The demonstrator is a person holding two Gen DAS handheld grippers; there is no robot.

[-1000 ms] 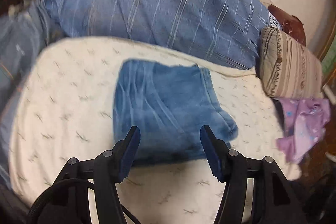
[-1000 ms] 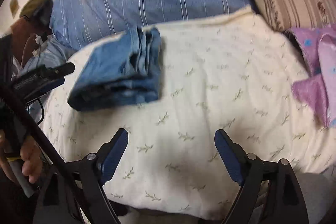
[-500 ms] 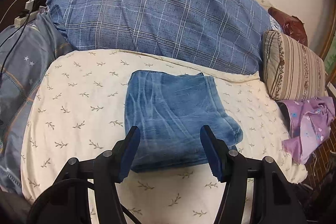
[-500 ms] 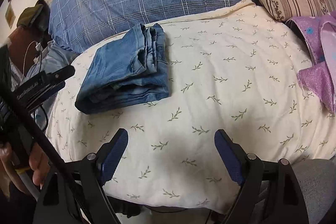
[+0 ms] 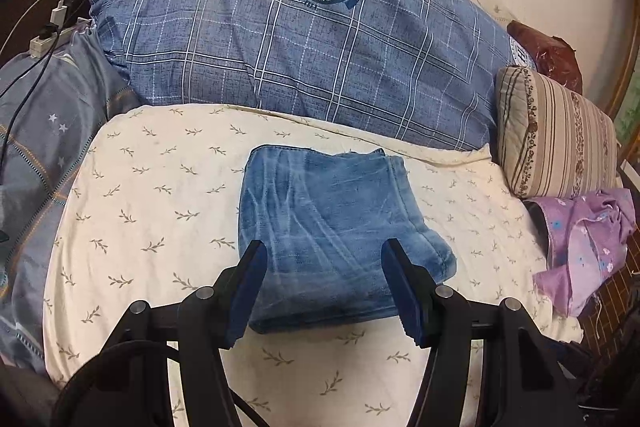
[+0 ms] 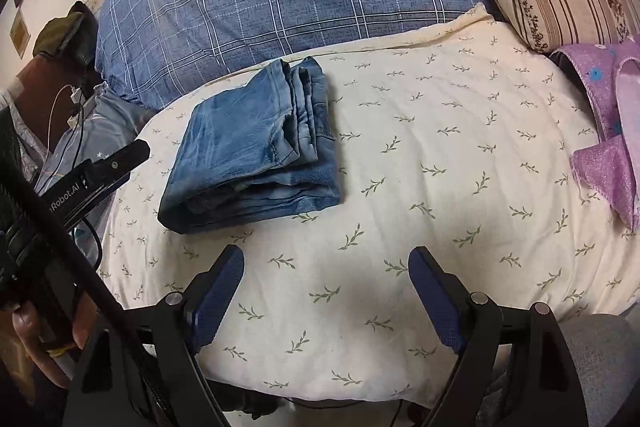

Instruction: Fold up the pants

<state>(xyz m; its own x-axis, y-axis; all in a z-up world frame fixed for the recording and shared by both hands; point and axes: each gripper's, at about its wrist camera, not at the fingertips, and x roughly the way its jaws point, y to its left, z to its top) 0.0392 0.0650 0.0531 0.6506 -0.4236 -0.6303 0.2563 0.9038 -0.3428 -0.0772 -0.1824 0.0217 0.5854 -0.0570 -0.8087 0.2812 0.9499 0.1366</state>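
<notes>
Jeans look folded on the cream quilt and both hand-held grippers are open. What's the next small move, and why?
Probably just pull both back and stop. The folded jeans lie in a compact stack on the cream quilt, layers roughly squared. The left hand-held gripper hovers open above their near edge, holding nothing; the right hand-held gripper is open over bare quilt. At most, press the slightly splayed edges flat.

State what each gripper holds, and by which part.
Nothing is held. The left gripper hangs open above the near edge of the folded jeans; the right gripper is open over bare quilt.
</notes>
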